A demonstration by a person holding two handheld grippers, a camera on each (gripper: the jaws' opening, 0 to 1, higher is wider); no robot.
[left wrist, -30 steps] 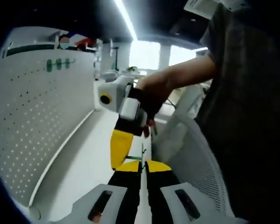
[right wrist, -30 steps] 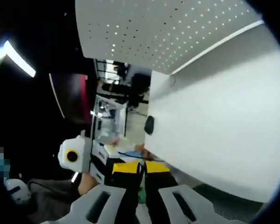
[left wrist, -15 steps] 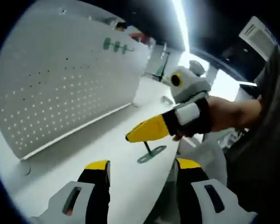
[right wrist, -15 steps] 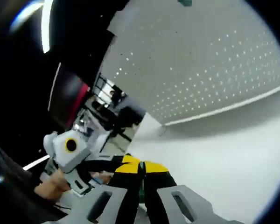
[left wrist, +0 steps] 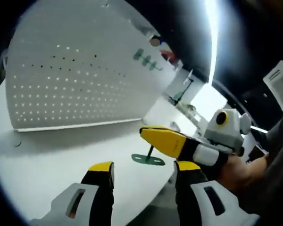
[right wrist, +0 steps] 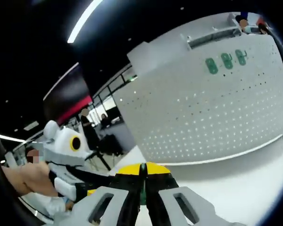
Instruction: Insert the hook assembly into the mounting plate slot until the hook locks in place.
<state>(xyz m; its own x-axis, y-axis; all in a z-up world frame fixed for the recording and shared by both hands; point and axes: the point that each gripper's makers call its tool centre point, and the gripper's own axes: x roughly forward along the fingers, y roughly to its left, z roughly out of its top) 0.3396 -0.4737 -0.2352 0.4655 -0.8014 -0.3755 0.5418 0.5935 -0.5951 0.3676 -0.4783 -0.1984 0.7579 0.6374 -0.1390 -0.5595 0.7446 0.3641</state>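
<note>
The green hook assembly [left wrist: 148, 159], an oval base with a thin stem, hangs just above the white table under the yellow jaws of my right gripper [left wrist: 161, 138], which is shut on its stem. In the right gripper view a green sliver of the hook [right wrist: 141, 189] shows between the closed jaws of the right gripper [right wrist: 141, 168]. My left gripper [left wrist: 144, 167] is open and holds nothing, a little short of the hook. The white perforated mounting plate [left wrist: 70, 80] stands upright behind the table. It also faces the right gripper view as the mounting plate [right wrist: 203, 113].
Three green hooks [left wrist: 146, 59] sit high on the plate, seen again as green hooks [right wrist: 225, 60]. The white table [left wrist: 52, 155] runs along the plate's foot. A person's hand [right wrist: 23, 176] holds the left gripper [right wrist: 68, 153]. Office furniture stands far behind.
My left gripper opened and let go of the hook, which stays in the shut right gripper. Both views have swung round toward the perforated plate.
</note>
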